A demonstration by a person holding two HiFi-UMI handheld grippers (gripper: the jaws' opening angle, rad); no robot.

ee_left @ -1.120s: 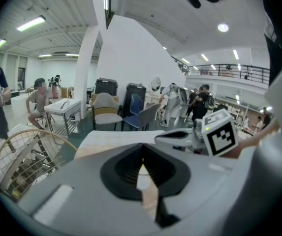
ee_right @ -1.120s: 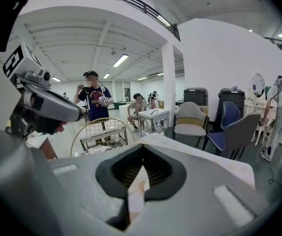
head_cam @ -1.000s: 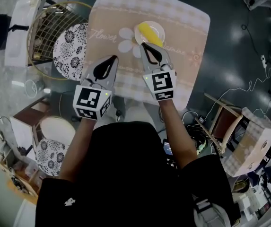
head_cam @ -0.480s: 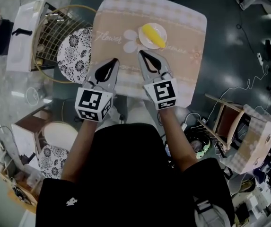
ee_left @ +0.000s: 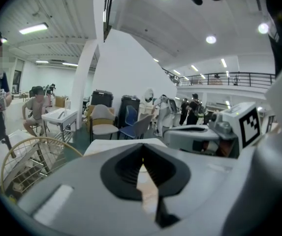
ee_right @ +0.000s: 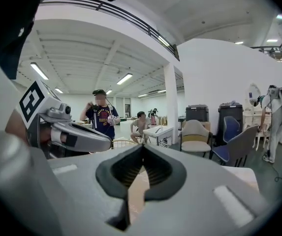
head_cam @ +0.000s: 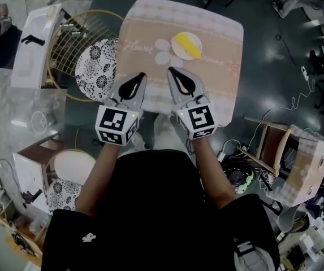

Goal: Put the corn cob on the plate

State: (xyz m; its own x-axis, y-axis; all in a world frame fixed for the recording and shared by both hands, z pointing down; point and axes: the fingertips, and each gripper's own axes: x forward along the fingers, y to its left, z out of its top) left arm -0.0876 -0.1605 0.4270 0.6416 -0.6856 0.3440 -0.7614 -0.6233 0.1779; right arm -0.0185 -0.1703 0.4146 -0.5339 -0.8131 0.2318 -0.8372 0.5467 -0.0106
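Beige checked cloth covers the table [head_cam: 218, 89] in the head view. Both tools hang side by side over its near edge. The left gripper [head_cam: 140, 77] and the right gripper [head_cam: 172, 71] each have their jaws pressed together with nothing between them. Ahead of the right gripper's tips and a little to their right, well apart from them, sits the plate [head_cam: 194, 38] with the corn cob [head_cam: 186, 46] lying on it. Off the table, to the left of the left gripper, stands a round wire rack [head_cam: 65, 38].

In the left gripper view, the left gripper [ee_left: 141, 154] is clenched and empty, its dark pads meeting at the tips. The right gripper [ee_left: 195, 137] sits just beside it on the right, and chairs [ee_left: 104, 124] stand far ahead.

In the right gripper view, the right gripper [ee_right: 142, 151] is likewise clamped on nothing. The left gripper [ee_right: 74, 136] is close on its left, and a standing person [ee_right: 100, 116] is far beyond.
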